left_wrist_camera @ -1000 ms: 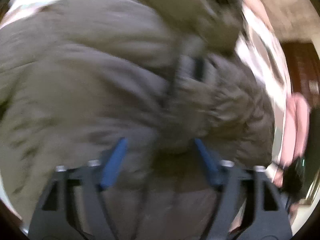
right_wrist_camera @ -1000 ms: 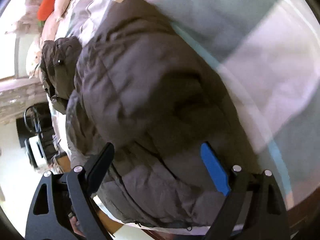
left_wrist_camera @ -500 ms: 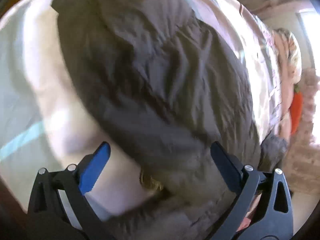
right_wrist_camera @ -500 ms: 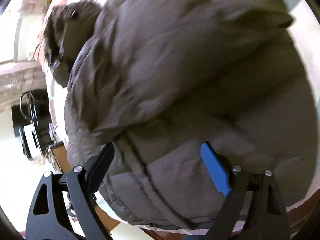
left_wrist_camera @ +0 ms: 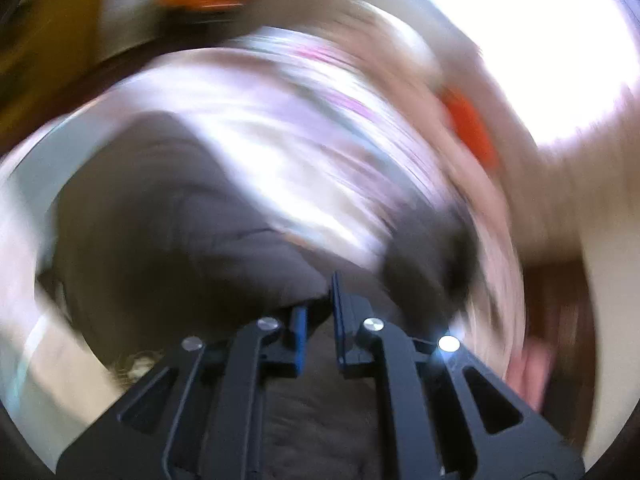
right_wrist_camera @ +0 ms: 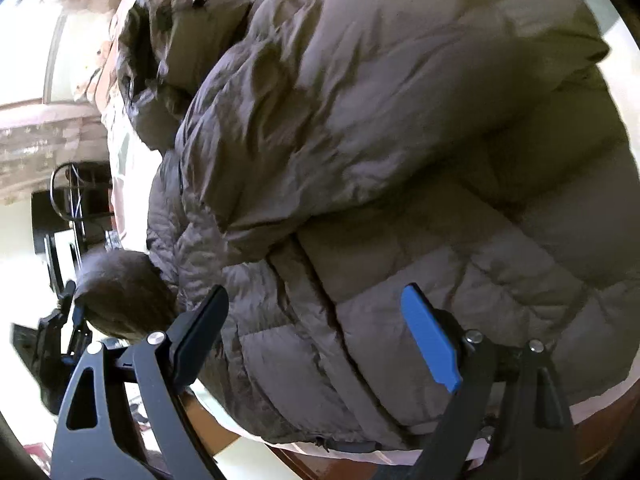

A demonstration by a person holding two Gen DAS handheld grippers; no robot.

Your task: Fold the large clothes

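The left tool [left_wrist_camera: 318, 312] has its jaws drawn narrow, pinching a fold of the brown padded jacket [left_wrist_camera: 172, 232], whose bulk spreads from the tool toward 10 o'clock in the left wrist view; that view is badly smeared, so the exact bite on the cloth is hard to read. Beyond the jacket, from 12 to 2 o'clock, lies a pale patterned bed cover [left_wrist_camera: 304, 128], with an orange object [left_wrist_camera: 472, 128] near its far edge and a bright window glare at 1 o'clock. The right tool [right_wrist_camera: 316, 328] stands wide, its fingers apart over the jacket [right_wrist_camera: 400, 140] and gripping nothing. Only the sharp right wrist view shows the jacket's layout: a sleeve folded across the quilted body, the hood [right_wrist_camera: 176, 52] at 11 o'clock, and the hem running along the bed's near edge at 6 o'clock, where a strip of wooden frame [right_wrist_camera: 600, 424] shows at 5 o'clock. At 9 o'clock, past the bed's side edge, a bunched bit of jacket hangs over pale floor [right_wrist_camera: 24, 272], beside a dark stand [right_wrist_camera: 60, 208] with cables.
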